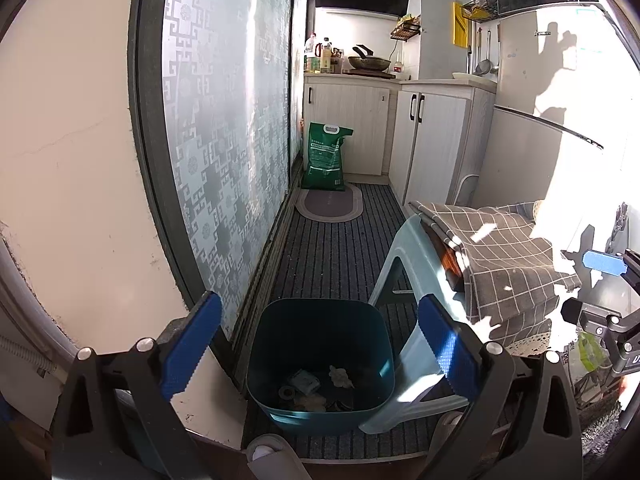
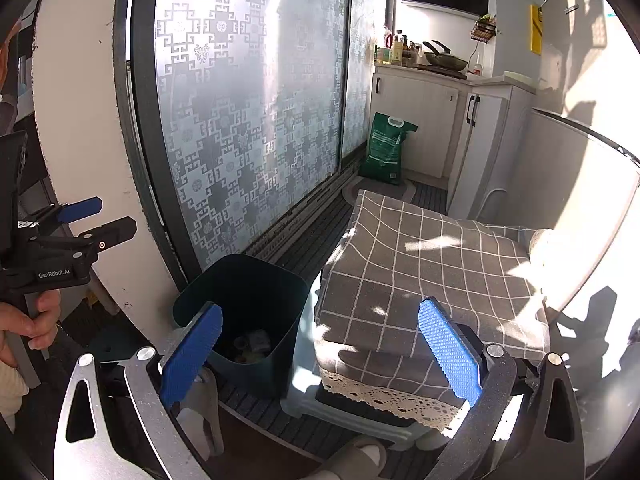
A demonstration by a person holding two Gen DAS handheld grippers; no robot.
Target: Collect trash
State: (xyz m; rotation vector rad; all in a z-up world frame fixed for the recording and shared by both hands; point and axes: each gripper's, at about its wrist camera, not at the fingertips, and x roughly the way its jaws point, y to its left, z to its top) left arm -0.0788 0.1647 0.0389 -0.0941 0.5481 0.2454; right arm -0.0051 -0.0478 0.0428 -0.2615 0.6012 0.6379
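Observation:
A dark teal trash bin (image 1: 320, 360) stands on the striped floor mat beside the sliding glass door. Several scraps of trash (image 1: 316, 390) lie at its bottom: crumpled paper, a small packet, a tape ring. My left gripper (image 1: 320, 344) is open and empty, held above and in front of the bin. My right gripper (image 2: 320, 356) is open and empty, between the bin (image 2: 244, 320) and the cloth-covered stool (image 2: 420, 280). The left gripper also shows in the right wrist view (image 2: 80, 224), held in a hand. The right gripper shows at the right edge of the left wrist view (image 1: 600, 280).
A pale plastic stool (image 1: 400, 280) with a grey checked cloth (image 1: 500, 256) stands right of the bin. A green rice bag (image 1: 325, 156) and an oval mat (image 1: 330, 204) lie at the far end by white cabinets (image 1: 432, 140). The patterned glass door (image 1: 224, 140) runs along the left.

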